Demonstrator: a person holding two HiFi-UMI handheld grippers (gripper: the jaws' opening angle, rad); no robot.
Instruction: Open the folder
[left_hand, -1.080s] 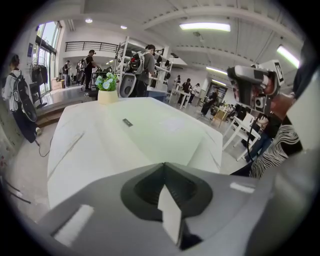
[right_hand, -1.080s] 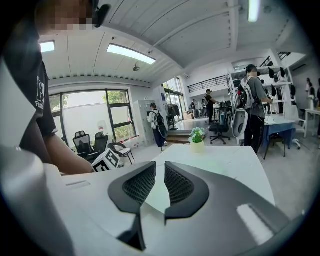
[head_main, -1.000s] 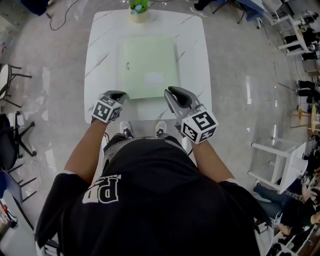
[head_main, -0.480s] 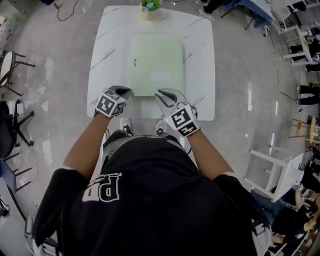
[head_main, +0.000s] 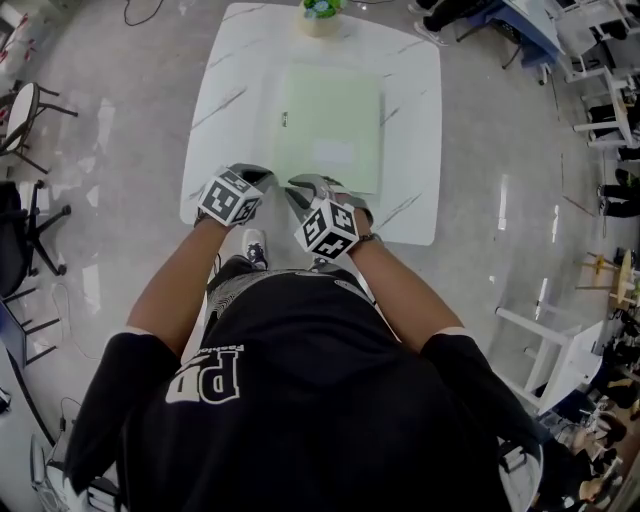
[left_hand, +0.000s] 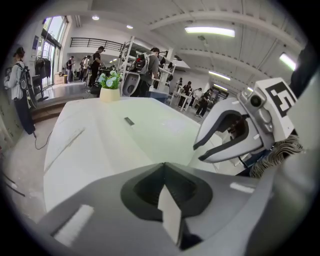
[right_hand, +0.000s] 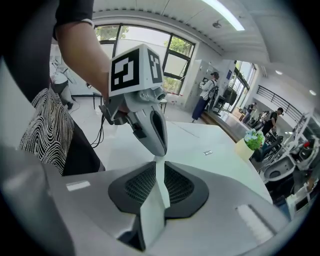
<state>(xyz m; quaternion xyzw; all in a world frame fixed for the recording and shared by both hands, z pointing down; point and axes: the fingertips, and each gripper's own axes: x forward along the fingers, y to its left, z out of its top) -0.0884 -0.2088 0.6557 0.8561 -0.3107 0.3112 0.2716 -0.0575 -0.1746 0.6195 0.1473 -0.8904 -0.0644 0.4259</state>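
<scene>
White marble-look table (head_main: 410, 150) carries the pale green folder (head_main: 330, 120), flat and closed, upper centre of the head view. Left gripper (head_main: 262, 178) is clenched empty; right gripper (head_main: 298, 190) — a slit apart, empty — should probably slip one jaw under the cover's edge, shallow and slow.

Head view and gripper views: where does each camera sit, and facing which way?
Head view: on the person's head, looking steeply down at the white table and green folder; shows the black shirt, forearms, left gripper and right gripper.
Left gripper view: on the left gripper, looking along its fingers across the folder toward the plant pot; right gripper at right.
Right gripper view: on the right gripper, looking across the table; left gripper and forearm upper left.
Shared: both gripper views see the plant pot and the other gripper.
</scene>
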